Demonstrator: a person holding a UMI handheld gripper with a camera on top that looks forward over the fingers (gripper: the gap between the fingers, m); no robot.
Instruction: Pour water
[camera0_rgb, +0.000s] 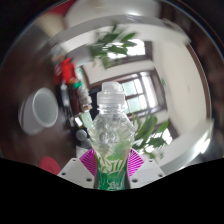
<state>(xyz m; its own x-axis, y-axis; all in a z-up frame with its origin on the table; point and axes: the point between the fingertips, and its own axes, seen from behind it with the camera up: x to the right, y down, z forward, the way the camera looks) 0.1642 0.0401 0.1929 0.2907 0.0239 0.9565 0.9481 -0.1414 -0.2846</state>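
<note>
A clear plastic bottle with a green label and a clear cap stands upright between my fingers, filling the middle of the gripper view. My gripper is shut on the bottle, with the magenta pads pressed against the labelled body on both sides. The bottle's base is hidden below the fingers. The bottle appears lifted, with the room behind it.
A white cup sits off to the left beyond the bottle. Green leafy plants hang above and a second plant stands to the right. Windows and dark furniture fill the background.
</note>
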